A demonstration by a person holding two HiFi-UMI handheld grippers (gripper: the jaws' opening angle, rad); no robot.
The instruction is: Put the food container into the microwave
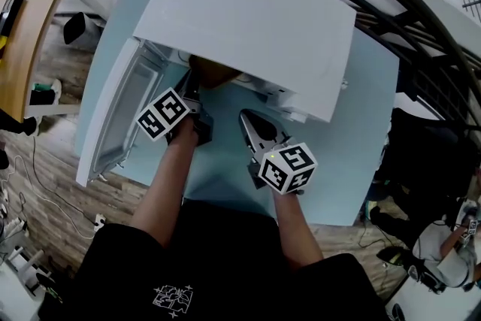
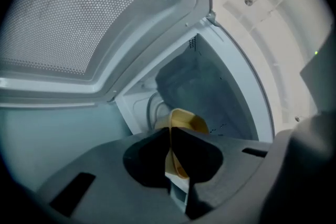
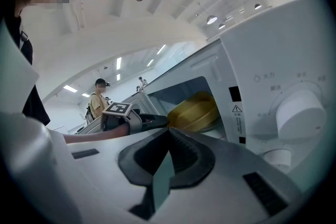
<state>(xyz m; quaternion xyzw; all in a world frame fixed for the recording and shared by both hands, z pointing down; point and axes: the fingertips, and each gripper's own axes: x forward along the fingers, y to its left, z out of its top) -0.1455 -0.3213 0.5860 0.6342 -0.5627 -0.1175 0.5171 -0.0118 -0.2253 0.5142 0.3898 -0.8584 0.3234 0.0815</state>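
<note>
On the pale blue table [image 1: 225, 165], a white microwave [image 1: 248, 19] with its door [image 1: 120, 113] swung wide open to the left. Inside the cavity, near the front, the yellow food container [image 2: 186, 119], already past the door frame. No telling whether resting on the cavity floor or held just above it.

Left claw [image 2: 170, 139] reaching into the opening, jaws pressed together on the container's near rim, the yellow edge pinched between the two dark pads. Up and to the left in the left gripper view, the perforated inner screen of the door. To the right, the grey-blue inner wall of the cavity and the white frame around it.

Right claw [image 3: 168, 134] outside the microwave, low over the table and just in front of the oven's face, on the control-panel side. Jaws closed tip to tip with nothing between them — only a sliver of table colour showing behind the pads.

From the right gripper view, the container seen as a yellow shape within the cavity, with the left claw and its marker cube beside it at the opening and a bare forearm trailing back from it. On the panel to the right of the opening, a small warning label and a round white dial [image 3: 299, 113]. Far behind, well apart from everything on the table, a person in a yellow shirt and dark cap [image 3: 97, 101] under rows of ceiling lights.
</note>
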